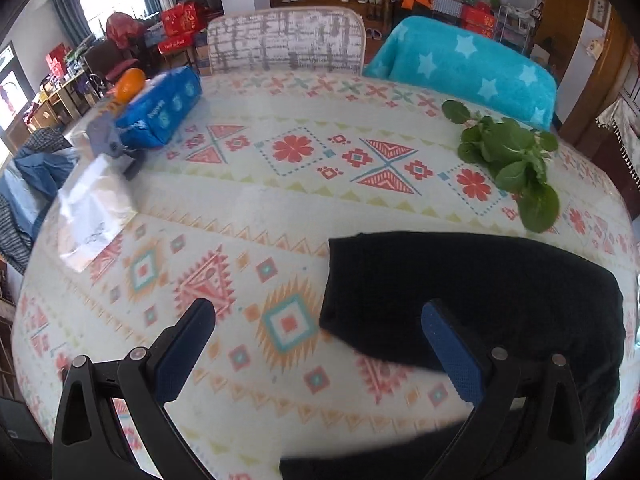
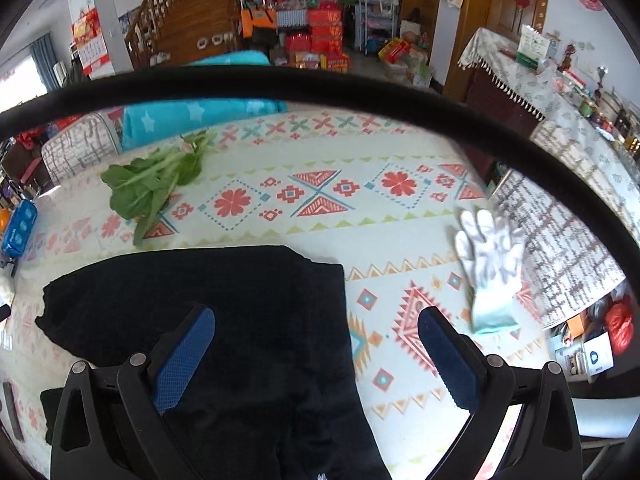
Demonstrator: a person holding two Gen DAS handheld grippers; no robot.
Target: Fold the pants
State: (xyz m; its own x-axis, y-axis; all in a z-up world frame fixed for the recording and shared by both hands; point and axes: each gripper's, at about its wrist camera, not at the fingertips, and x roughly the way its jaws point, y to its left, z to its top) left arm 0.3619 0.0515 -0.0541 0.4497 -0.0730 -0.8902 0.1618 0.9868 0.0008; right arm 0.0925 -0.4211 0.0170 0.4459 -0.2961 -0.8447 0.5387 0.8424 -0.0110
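1. Pants [image 2: 224, 300], black, lie on the patterned table [image 1: 280, 208] at its near edge, seemingly already doubled into a compact block.
2. Your left gripper [image 1: 316, 344] hovers with fingers spread, empty, at the cloth's left edge, placed to catch that side.
3. Your right gripper [image 2: 316, 344] is likewise spread and holds nothing, straddling the right edge.
4. Greens [image 1: 508, 160] and a white glove [image 2: 492, 268] sit clear of the fold path, so nothing snags.

Pants [image 2: 208, 320] lower part cut off by bottom edge; thick black cable [image 2: 320, 84] hides table's [image 2: 400, 240] far rim.
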